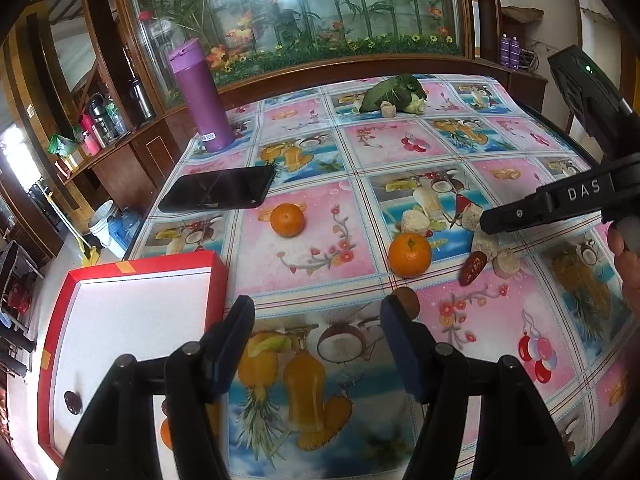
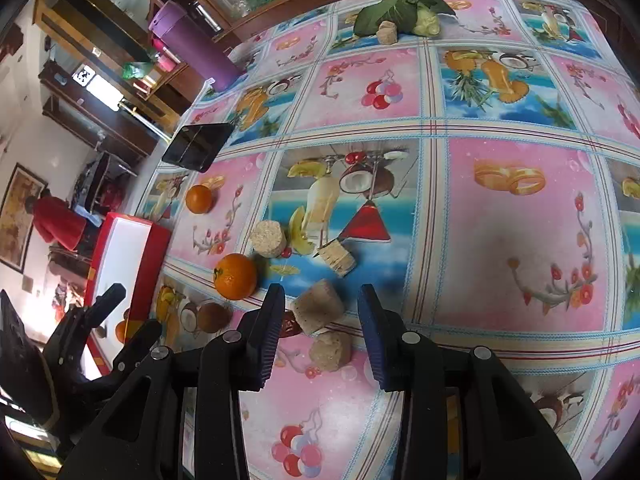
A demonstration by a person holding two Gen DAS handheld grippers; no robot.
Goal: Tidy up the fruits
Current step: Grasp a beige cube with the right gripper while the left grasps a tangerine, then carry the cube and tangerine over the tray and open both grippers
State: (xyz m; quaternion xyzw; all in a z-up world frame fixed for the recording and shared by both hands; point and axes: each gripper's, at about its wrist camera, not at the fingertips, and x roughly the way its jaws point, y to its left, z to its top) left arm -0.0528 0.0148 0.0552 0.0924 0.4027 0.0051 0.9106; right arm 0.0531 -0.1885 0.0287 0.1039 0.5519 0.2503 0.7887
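Observation:
Two oranges lie on the patterned tablecloth: a near orange point(image 1: 409, 255) point(image 2: 235, 276) and a far orange point(image 1: 287, 220) point(image 2: 199, 199). A small brown round fruit point(image 1: 407, 298) point(image 2: 211, 316) sits by my left gripper's right finger. A red date point(image 1: 472, 267) point(image 2: 289, 326) lies beside several beige cork-like chunks point(image 2: 318, 307). A red box point(image 1: 132, 344) point(image 2: 124, 256) with a white inside stands at the table's left edge. My left gripper point(image 1: 316, 320) is open and empty. My right gripper point(image 2: 320, 308) is open, with a beige chunk between its fingertips.
A black phone point(image 1: 218, 193) point(image 2: 197, 146) and a purple bottle point(image 1: 204, 98) point(image 2: 196, 42) are at the far left. Leafy greens point(image 1: 394, 94) point(image 2: 404, 10) lie at the far edge. The table drops off on the left, beyond the box.

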